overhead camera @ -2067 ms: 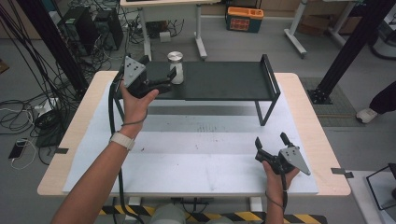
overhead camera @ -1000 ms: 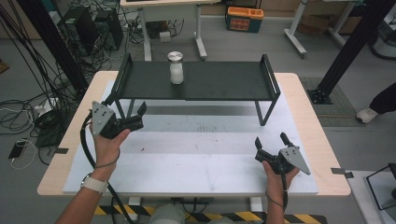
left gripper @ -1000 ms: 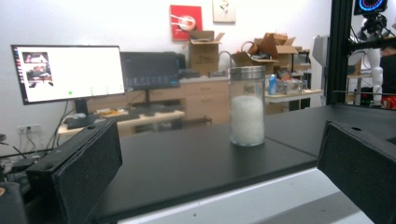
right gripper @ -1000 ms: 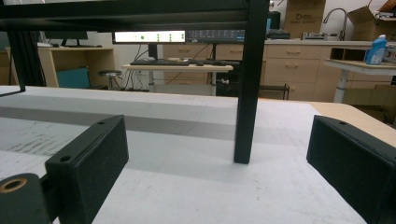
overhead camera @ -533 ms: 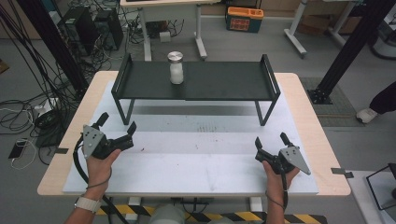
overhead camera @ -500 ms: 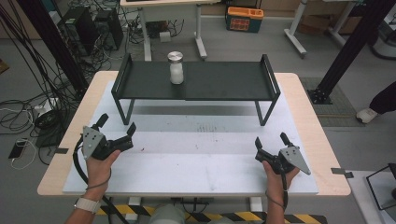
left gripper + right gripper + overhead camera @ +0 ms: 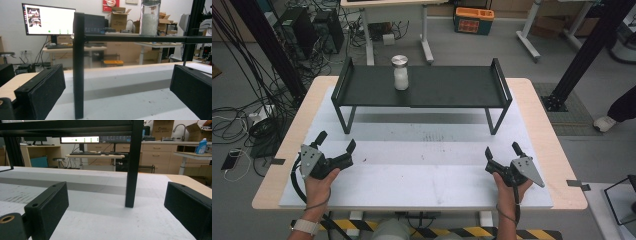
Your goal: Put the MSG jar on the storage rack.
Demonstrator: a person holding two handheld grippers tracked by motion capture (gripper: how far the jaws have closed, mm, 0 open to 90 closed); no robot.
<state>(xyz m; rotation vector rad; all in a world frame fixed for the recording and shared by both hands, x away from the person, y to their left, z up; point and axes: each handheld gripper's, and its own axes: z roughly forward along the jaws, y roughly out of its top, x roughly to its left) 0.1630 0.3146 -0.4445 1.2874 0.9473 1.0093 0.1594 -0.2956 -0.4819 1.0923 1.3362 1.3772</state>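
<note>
A glass jar (image 7: 400,73) with a silver lid and white contents stands upright on the left half of the black shelf (image 7: 452,87), with nothing holding it. My left gripper (image 7: 336,141) rests open and empty near the table's front left, pointing at the shelf. In the left gripper view the jaws stand wide apart around the left gripper (image 7: 118,77), with the shelf's leg (image 7: 78,67) ahead and the jar (image 7: 149,17) above. The right gripper (image 7: 501,149) is open and empty at the front right. The right gripper (image 7: 117,202) faces another shelf leg (image 7: 132,167).
A white mat (image 7: 422,172) covers the wooden table (image 7: 557,165) between the shelf and my hands. Cables and a black post (image 7: 267,45) stand off the table's left side. Another post (image 7: 587,55) rises at the right.
My left gripper has left the jar on the shelf and pulled back to the table's front left, open. The right gripper has stayed put.
</note>
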